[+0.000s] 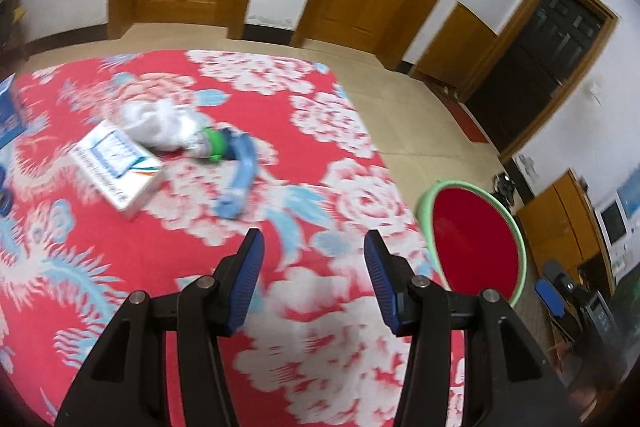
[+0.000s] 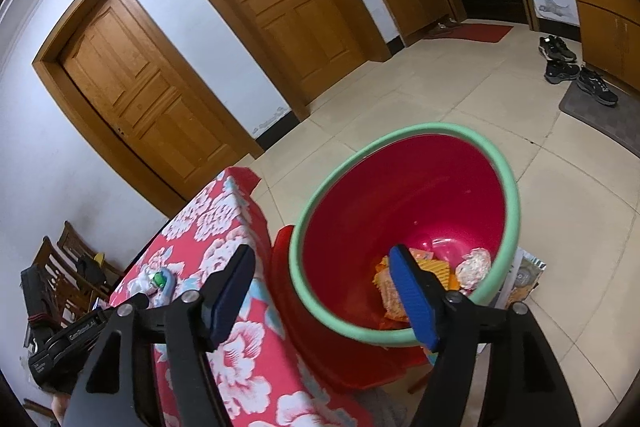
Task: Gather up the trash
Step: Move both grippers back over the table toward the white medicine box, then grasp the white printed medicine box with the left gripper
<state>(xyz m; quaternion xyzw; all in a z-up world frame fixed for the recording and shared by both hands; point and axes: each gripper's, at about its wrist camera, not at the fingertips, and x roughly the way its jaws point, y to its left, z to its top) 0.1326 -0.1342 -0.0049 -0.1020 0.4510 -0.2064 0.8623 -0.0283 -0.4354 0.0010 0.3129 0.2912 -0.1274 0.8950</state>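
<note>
A red bucket with a green rim (image 2: pixel 404 335) stands on the floor beside the table; wrappers and a crumpled wad (image 2: pixel 474 265) lie in its bottom. It also shows in the left wrist view (image 1: pixel 428 203). On the red flowered tablecloth (image 1: pixel 320 131) lie a white carton (image 1: pixel 116 167), a crushed clear bottle with a green band (image 1: pixel 188 135) and a blue plastic piece (image 1: pixel 240 179). My left gripper (image 1: pixel 314 243) is open and empty above the cloth, nearer than this trash. My right gripper (image 2: pixel 320 263) is open and empty over the bucket's near rim.
The table's right edge (image 2: pixel 248 223) borders the bucket. A blue box (image 1: pixel 10 115) lies at the cloth's far left. Wooden doors (image 2: pixel 288 7) line the wall. Shoes (image 2: pixel 576 71) and a mat lie on the tiled floor. Chairs (image 2: pixel 68 263) stand at the left.
</note>
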